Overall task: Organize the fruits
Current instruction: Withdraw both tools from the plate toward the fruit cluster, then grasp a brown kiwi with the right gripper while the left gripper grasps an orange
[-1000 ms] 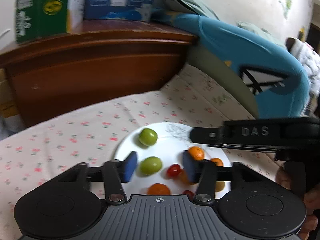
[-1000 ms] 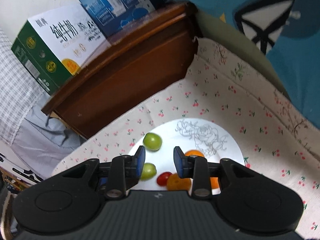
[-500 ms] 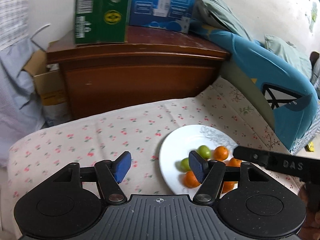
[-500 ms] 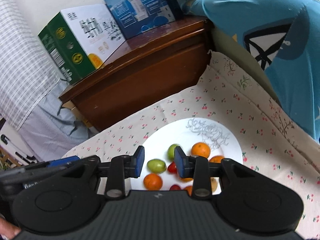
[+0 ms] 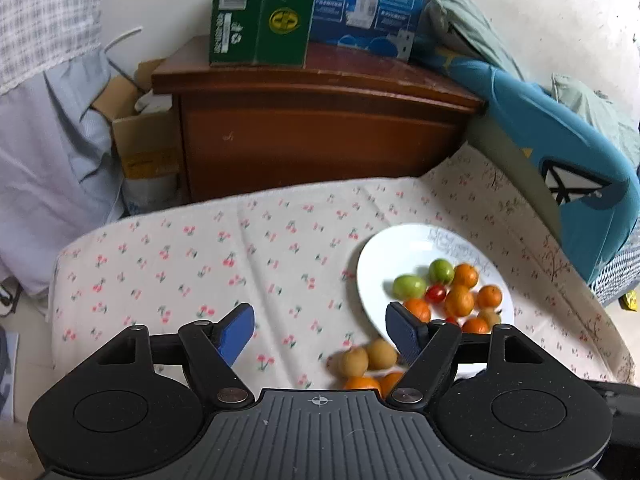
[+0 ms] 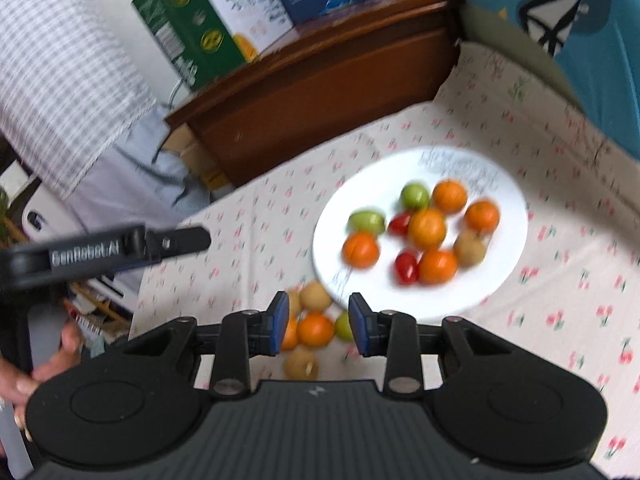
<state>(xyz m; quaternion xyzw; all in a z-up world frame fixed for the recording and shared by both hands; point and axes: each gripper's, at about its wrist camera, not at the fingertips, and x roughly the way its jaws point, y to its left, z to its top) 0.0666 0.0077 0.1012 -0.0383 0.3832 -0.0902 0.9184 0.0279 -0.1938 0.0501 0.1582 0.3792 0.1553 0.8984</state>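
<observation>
My left gripper (image 5: 320,334) has its jaws spread wide, they've just been opening, and there's nothing between them, just the cherry-print sheet (image 5: 224,256) of the bed underneath. The right gripper (image 6: 319,322) has a narrow gap between its jaws, not clamped on anything; through that gap I see an orange (image 6: 315,329) lying on the sheet below, clear of the pads as far as I can tell.

That orange is part of a small loose pile (image 6: 308,328) on the sheet right by the near edge of the plate (image 6: 508,248): a couple of oranges, three tan round fruits, something green. It's blurry, so don't quote me on exact counts. The rest of the fruit sits on the white plate: oranges, two green ones, two small red tomatoes, one tan one.

From the right camera, the left gripper pokes in at the left edge with a hand (image 6: 44,360) on its handle. Behind the bed there's a wooden cabinet (image 5: 320,128) with a green box (image 5: 260,12) and a blue box (image 5: 368,4) on top, and a blue cushion (image 5: 560,152) to the right.
</observation>
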